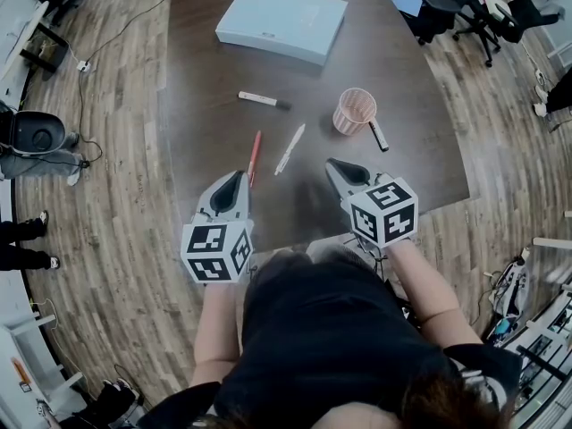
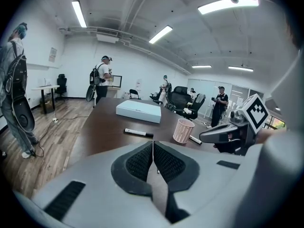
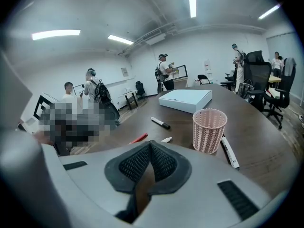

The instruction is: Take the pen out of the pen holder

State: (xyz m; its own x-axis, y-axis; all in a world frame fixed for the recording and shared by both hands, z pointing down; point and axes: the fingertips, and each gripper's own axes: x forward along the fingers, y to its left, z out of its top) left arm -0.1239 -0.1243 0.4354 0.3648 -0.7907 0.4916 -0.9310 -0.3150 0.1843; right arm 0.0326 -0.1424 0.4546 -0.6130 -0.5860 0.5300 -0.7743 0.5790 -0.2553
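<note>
The pink mesh pen holder (image 1: pixel 355 111) (image 2: pixel 183 130) (image 3: pixel 209 130) stands upright on the dark table, and no pen shows inside it. A white marker (image 1: pixel 379 136) (image 3: pixel 229 152) lies on the table against its right side. Further left lie a white pen (image 1: pixel 290 148), a red pen (image 1: pixel 255 156) (image 3: pixel 138 138) and a black-capped marker (image 1: pixel 263 100) (image 2: pixel 138 133). My left gripper (image 1: pixel 239 175) (image 2: pixel 153 144) hovers shut and empty just below the red pen. My right gripper (image 1: pixel 332 163) (image 3: pixel 150 144) is shut and empty, a short way in front of the holder.
A flat white box (image 1: pixel 281 21) (image 2: pixel 139 110) lies at the far side of the table (image 1: pixel 206 70). Office chairs (image 1: pixel 465 7) stand at the right rear. Several people stand in the room beyond. The table's front edge runs just under both grippers.
</note>
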